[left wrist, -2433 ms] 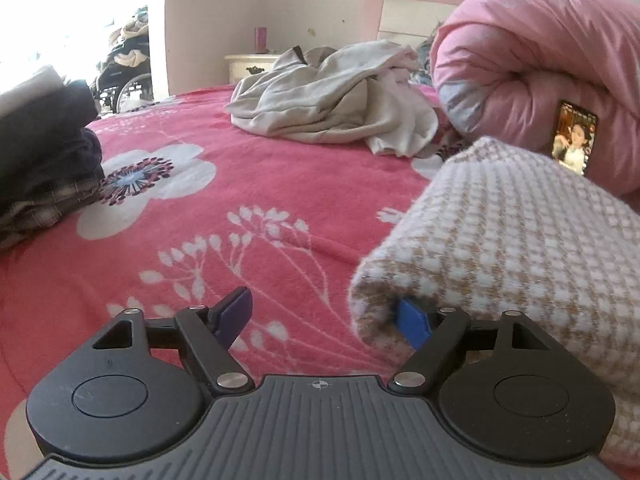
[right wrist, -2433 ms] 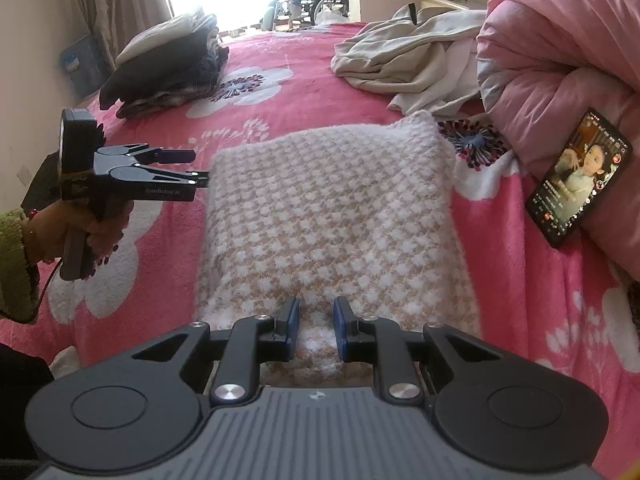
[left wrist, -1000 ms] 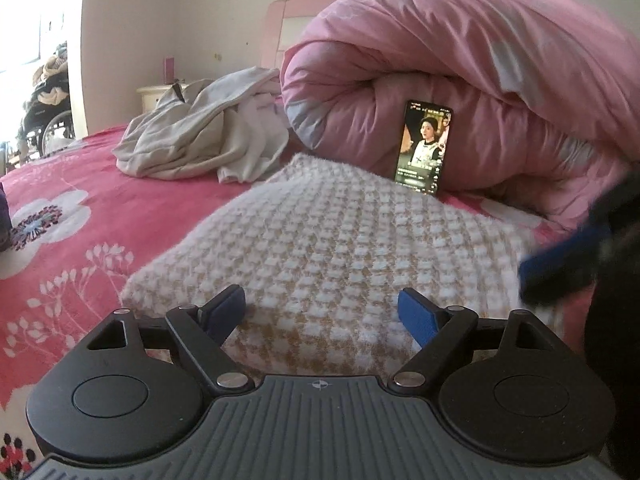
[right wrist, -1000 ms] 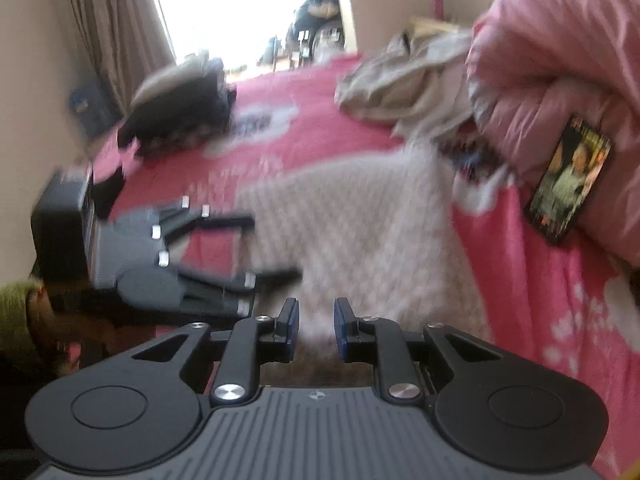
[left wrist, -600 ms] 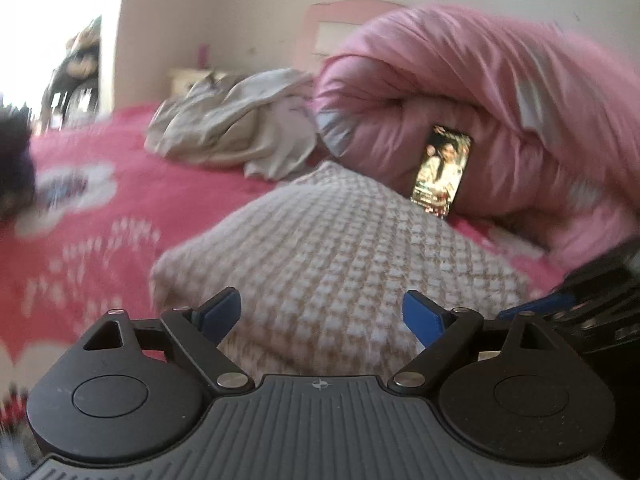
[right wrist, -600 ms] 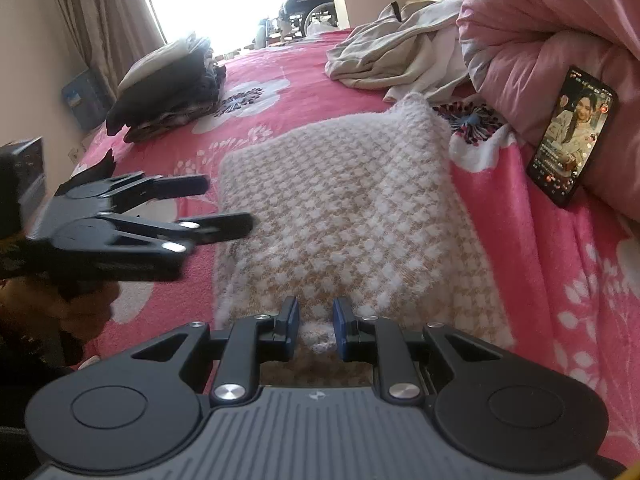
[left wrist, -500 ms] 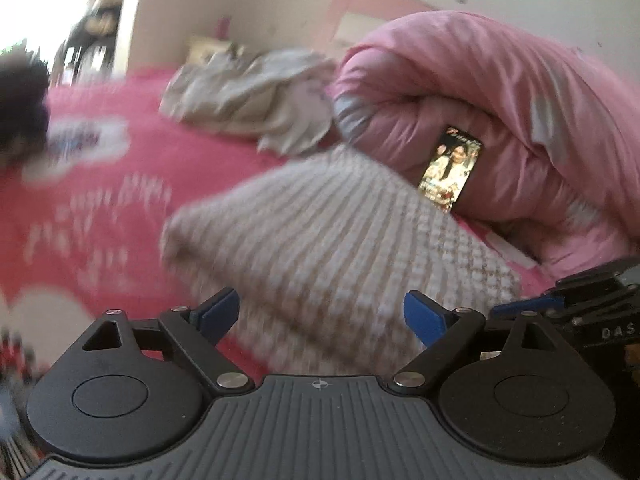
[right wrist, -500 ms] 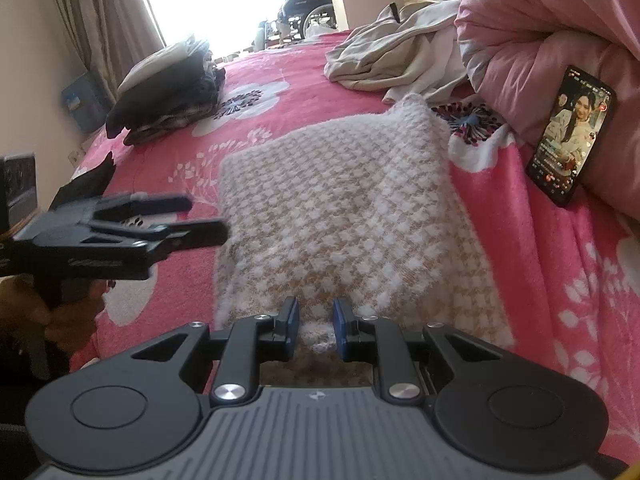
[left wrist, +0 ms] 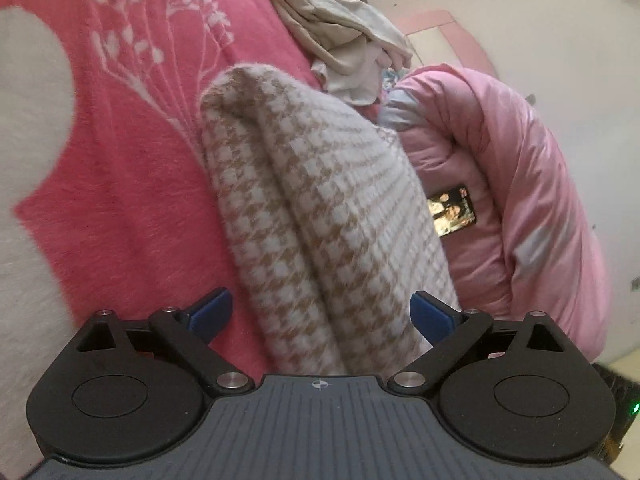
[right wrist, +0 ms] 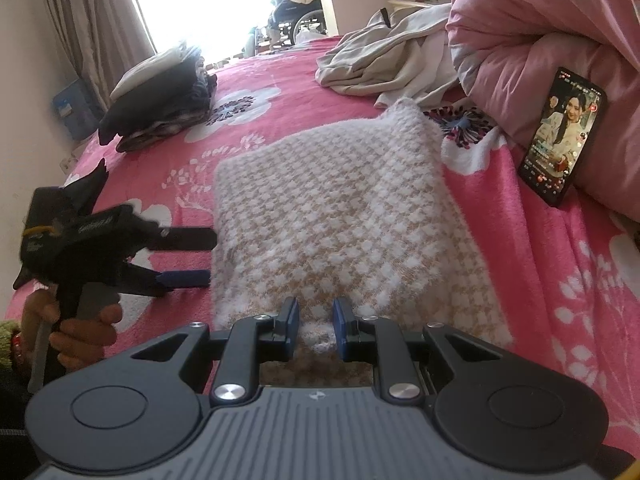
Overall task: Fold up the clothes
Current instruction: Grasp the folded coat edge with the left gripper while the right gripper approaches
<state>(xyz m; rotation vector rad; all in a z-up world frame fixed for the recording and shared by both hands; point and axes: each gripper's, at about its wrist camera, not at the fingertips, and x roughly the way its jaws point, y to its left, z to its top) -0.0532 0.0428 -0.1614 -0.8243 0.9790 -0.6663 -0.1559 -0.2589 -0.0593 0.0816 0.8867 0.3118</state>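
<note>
Folded knit on the bed, both grippers at its near end

The houndstooth sweater (right wrist: 332,216) lies folded on the pink bedspread (right wrist: 560,264). The right gripper (right wrist: 316,322) pinches its near hem narrowly; the left gripper (right wrist: 188,256), turned sideways with fingers spreading, brackets its side edge untouched. A folded stack (right wrist: 160,104) is done; crumpled clothes (right wrist: 392,60) remain.

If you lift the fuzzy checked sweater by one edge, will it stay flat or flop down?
Probably flop: the checked sweater is soft knit, bunching between the right gripper fingers. Its thick folded layers likely sag. The fuzz should resist slipping.
</note>
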